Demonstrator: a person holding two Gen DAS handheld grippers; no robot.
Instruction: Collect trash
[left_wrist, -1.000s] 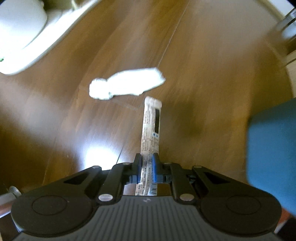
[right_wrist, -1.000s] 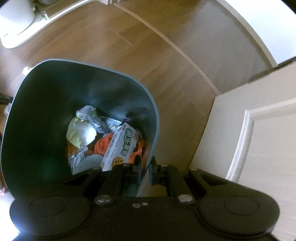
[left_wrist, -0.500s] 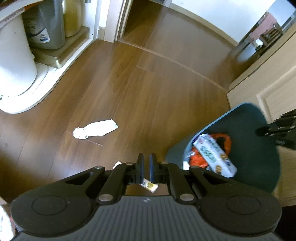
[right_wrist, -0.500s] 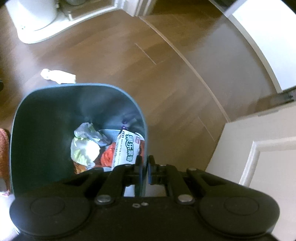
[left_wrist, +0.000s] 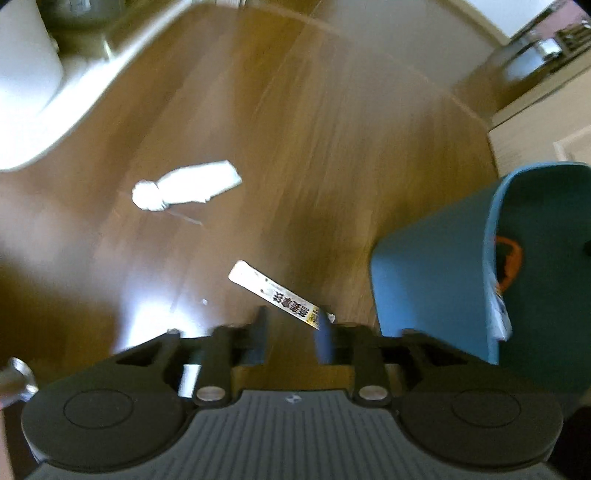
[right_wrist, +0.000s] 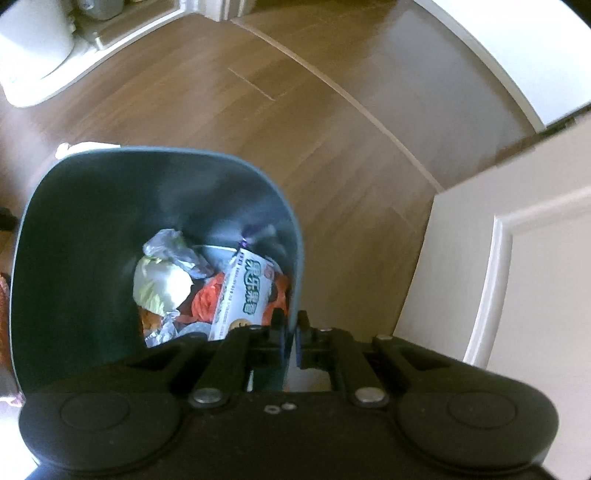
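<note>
Left tongs (left_wrist: 291, 332): jaws opening, nothing pressed between them. The printed wrapper strip (left_wrist: 275, 295) lies slantwise just beyond the jaw tips, one end at the right-hand jaw; whether it touches that jaw or rests on the wooden floor (left_wrist: 295, 147) cannot be told through the blur. The strip sits just outside the teal trash bin (left_wrist: 424, 280), beside its wall. A crumpled white paper (left_wrist: 184, 184) lies on the floor, well apart from the bin.

Right tongs (right_wrist: 290, 332): jaws together, clamped on the bin's rim (right_wrist: 293, 295). Inside the bin (right_wrist: 92, 221) lie a printed white package (right_wrist: 243, 291), orange scraps and foil.
</note>
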